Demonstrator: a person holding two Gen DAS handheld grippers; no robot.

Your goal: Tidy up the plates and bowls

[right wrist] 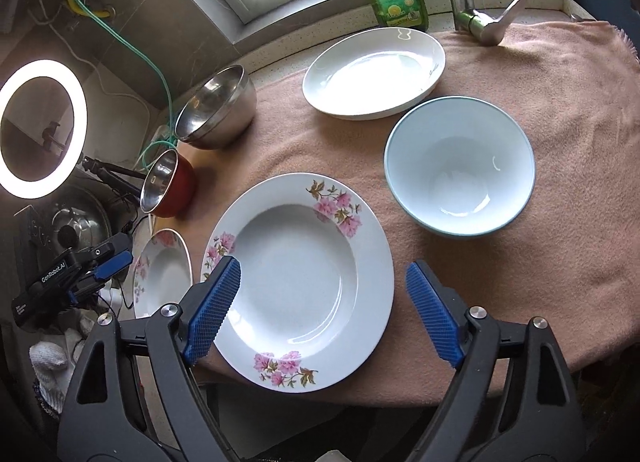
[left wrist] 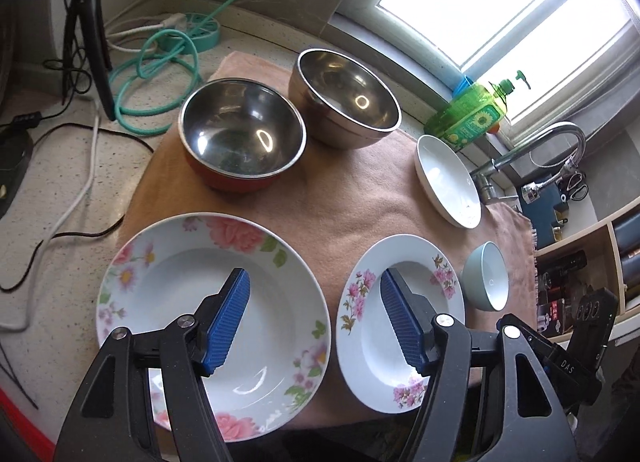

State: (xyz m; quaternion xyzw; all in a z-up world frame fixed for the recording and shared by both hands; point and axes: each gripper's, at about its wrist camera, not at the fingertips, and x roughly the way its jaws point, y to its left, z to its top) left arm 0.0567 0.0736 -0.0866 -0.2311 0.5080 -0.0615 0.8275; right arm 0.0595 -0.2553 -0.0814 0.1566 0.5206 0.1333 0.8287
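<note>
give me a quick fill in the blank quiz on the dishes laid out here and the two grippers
1. All the dishes sit on a ____ coloured cloth.
2. The metal bowl with the red outside stands beside a plain ____ bowl.
3. The left gripper and right gripper both have their jaws ____, with nothing held.
4. The pale blue bowl sits between the small floral plate and the plain ____ plate.

Missing words: pink; steel; open; white
</note>
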